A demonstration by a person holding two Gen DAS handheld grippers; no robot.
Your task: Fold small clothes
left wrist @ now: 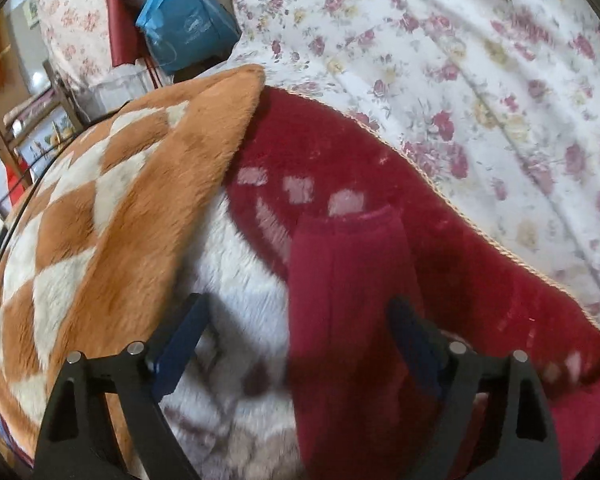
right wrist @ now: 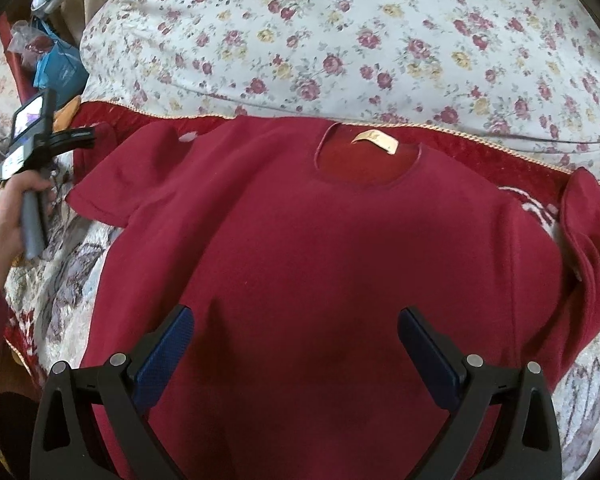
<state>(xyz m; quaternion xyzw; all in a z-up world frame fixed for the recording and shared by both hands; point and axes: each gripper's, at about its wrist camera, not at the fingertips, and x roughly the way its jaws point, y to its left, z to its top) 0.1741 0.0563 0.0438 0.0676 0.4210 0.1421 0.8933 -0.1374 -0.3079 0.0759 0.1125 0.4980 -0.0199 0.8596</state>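
While the red sweater (right wrist: 300, 240) lies spread flat, front up, on the red patterned blanket (right wrist: 480, 148) of the bed, just below the floral duvet (right wrist: 340, 40), you have both tools free. Your right tongs (right wrist: 296, 344) hover over its lower body with the jaws spread wide and nothing between them. Your left tongs (left wrist: 296, 336) are likewise spread, poised over the left sleeve (left wrist: 348, 264), whose cuff points away from you, beside the checked orange cushion (left wrist: 100, 208). Expect the knit to be soft, light and floppy: it should drape and bunch rather than hold a crease, and looks unlikely to slip. Take it at firm edges, I judge: pinch the sleeve near its cuff, or the shoulder seam, and the hem corner, gathering both layers, not the loose middle.
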